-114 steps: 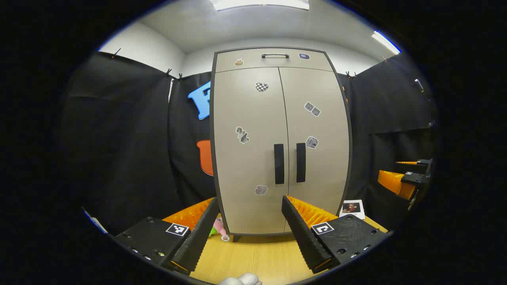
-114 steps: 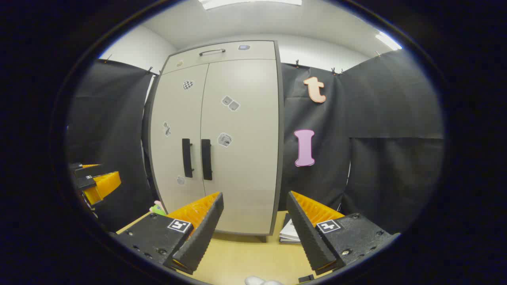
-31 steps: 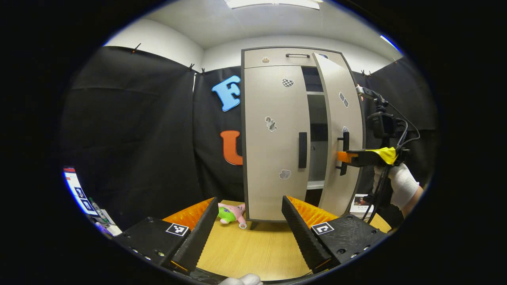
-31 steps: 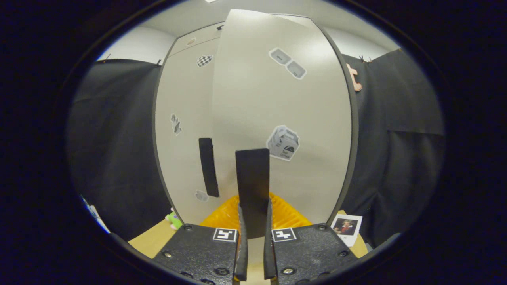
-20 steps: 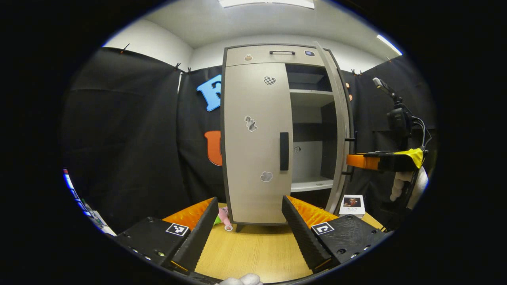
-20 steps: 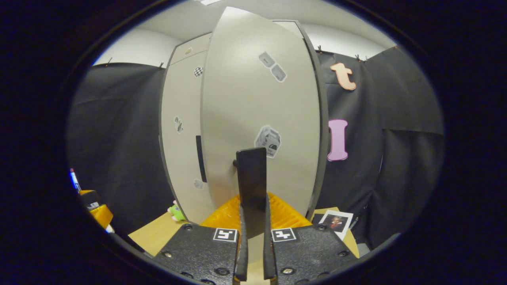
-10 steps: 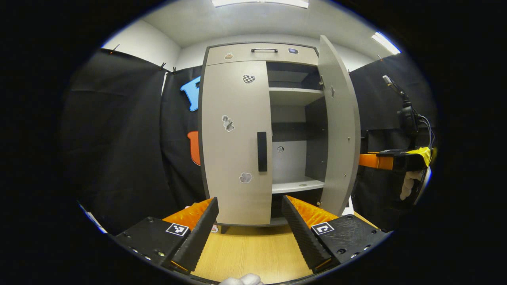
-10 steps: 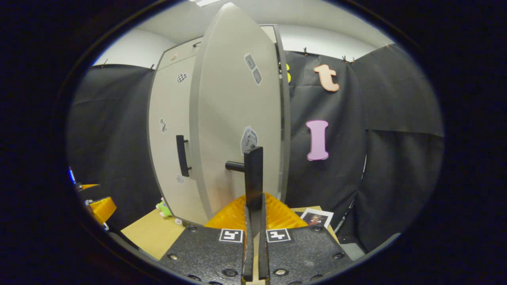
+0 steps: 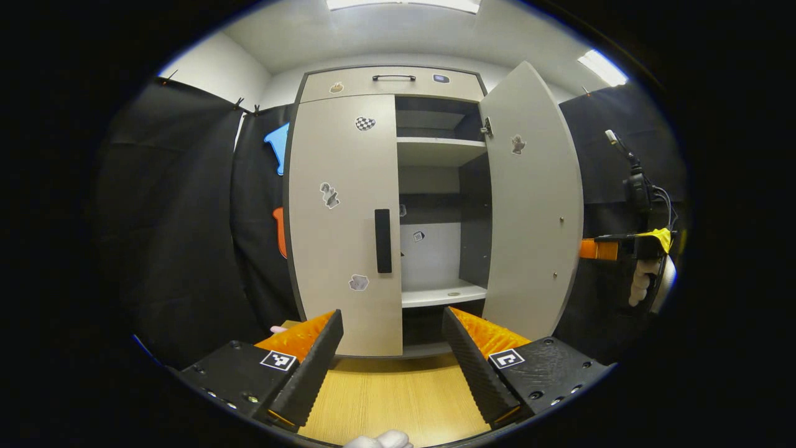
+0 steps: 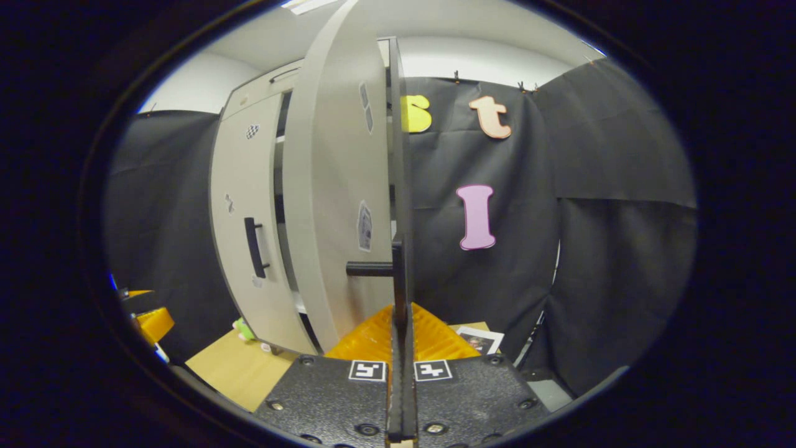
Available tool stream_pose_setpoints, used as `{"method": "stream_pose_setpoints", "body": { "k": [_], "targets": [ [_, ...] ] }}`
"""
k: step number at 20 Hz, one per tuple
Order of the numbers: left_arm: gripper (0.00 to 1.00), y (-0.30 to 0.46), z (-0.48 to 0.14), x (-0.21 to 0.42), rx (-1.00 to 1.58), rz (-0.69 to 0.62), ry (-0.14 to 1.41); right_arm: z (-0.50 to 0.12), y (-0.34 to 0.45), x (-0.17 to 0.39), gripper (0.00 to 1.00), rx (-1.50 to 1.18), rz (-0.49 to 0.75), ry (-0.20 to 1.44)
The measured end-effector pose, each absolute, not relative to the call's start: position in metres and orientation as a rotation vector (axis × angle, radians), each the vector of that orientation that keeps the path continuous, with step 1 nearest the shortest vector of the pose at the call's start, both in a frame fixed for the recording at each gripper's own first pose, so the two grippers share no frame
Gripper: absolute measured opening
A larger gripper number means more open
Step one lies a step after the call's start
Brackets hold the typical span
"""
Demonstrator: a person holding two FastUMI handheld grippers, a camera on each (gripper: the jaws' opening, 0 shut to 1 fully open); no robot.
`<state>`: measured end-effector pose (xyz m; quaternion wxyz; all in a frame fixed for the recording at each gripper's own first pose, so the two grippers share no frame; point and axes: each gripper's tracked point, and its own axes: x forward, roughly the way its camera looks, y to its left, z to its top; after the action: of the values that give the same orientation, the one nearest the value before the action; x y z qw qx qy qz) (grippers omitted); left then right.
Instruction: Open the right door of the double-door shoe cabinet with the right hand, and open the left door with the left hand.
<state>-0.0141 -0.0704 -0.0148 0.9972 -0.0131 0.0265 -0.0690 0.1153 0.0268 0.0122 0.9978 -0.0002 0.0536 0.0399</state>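
The beige shoe cabinet (image 9: 392,84) stands on the table. Its left door (image 9: 342,186) is closed, and that door's black handle (image 9: 383,241) is untouched. My left gripper (image 9: 392,314) hangs open in front of it, a good way back, with nothing between its fingers. The right door (image 9: 532,211) is swung wide open, showing bare shelves (image 9: 438,292). In the right gripper view this door (image 10: 329,186) is nearly edge-on. My right gripper (image 10: 401,317) is shut on the right door's black handle (image 10: 398,274). The right gripper (image 9: 600,249) also pokes out past the door's edge.
A wooden table (image 9: 398,398) carries the cabinet. A photo card (image 10: 479,341) lies right of the cabinet and a plush toy (image 10: 244,328) at its left foot. A gloved hand (image 9: 643,283) and a cabled camera (image 9: 635,186) are at the far right.
The right gripper, shut on its handle, has swung the right door from closed to wide open. The left gripper stayed open and has turned to face the left door.
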Motion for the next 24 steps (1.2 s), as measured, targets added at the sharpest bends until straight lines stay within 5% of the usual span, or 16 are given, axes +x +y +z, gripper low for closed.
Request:
{"method": "stream_pose_setpoints", "body": {
  "k": [9,11,13,16,18,21,24],
  "targets": [
    [0.96,-0.059,-0.014,-0.008,-0.032,-0.119,0.061,0.011,0.018,0.113,0.05,-0.003,0.043,0.124],
    [0.96,-0.058,-0.013,-0.008,-0.034,-0.123,0.060,0.011,0.015,0.111,0.17,-0.010,0.035,0.128],
    [0.96,-0.055,-0.013,-0.004,-0.029,-0.125,0.055,0.014,0.011,0.108,0.18,0.004,0.010,0.119],
    [0.96,-0.054,-0.013,-0.002,-0.026,-0.133,0.051,0.019,0.000,0.102,0.60,-0.001,-0.049,0.105],
    [0.96,-0.052,-0.012,0.000,-0.020,-0.135,0.051,0.022,-0.003,0.095,0.80,-0.003,-0.065,0.095],
    [0.96,-0.048,-0.012,0.008,-0.022,-0.136,0.054,0.027,-0.002,0.091,0.97,-0.002,-0.094,0.060],
    [0.96,-0.047,-0.013,0.017,-0.023,-0.134,0.062,0.028,0.006,0.084,1.00,0.000,-0.078,0.052]
  ]
}}
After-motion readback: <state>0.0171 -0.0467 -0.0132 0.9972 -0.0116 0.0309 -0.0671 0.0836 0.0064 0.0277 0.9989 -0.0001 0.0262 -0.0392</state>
